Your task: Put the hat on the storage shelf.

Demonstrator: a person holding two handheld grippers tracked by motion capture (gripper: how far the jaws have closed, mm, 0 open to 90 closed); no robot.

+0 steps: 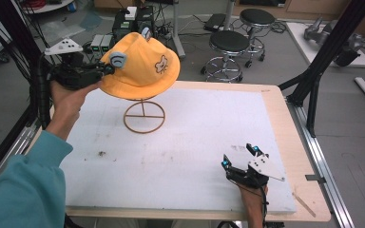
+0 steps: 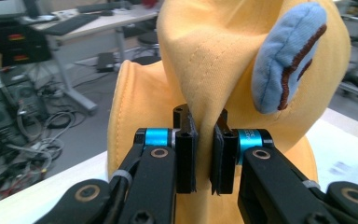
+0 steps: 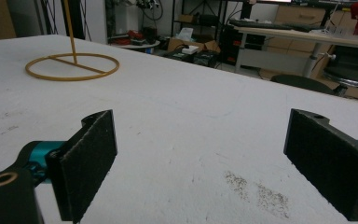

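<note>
Left gripper (image 2: 204,156) is pinching a fold of the yellow bucket hat (image 1: 140,66) over the gold wire stand (image 1: 144,116) (right gripper (image 1: 240,156) idle, jaws apart); I worry thin fabric slips or snags, tipping it.

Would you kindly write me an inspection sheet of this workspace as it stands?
Surface: white board on a wooden table, with faint dark specks.
Job's things: yellow hat with blue ears, above the wire stand; whether it rests on the stand cannot be told.
Clutter: nothing seen on the board.
Grippers: left gripper shut on a fold of the hat; right gripper open, low over the board, nothing between its jaws.
Cables: tangled on the floor beyond the table.
Surroundings: two stools, desks, equipment.
</note>
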